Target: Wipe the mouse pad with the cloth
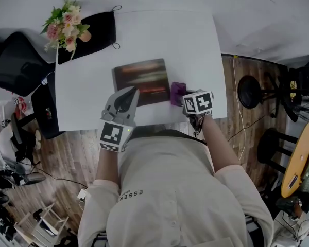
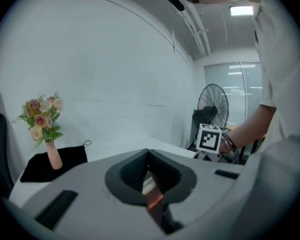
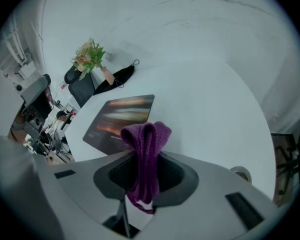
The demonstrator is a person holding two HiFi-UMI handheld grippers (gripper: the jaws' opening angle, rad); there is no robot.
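Mouse pad [image 1: 141, 81], flat dark rectangle, knitted purple cloth [image 3: 146, 134] in right gripper [image 3: 143, 176]

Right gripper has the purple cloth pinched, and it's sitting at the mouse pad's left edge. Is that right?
Not quite. The right gripper does have the purple cloth pinched between its jaws, but the head view shows it at the right edge of the mouse pad, not the left.
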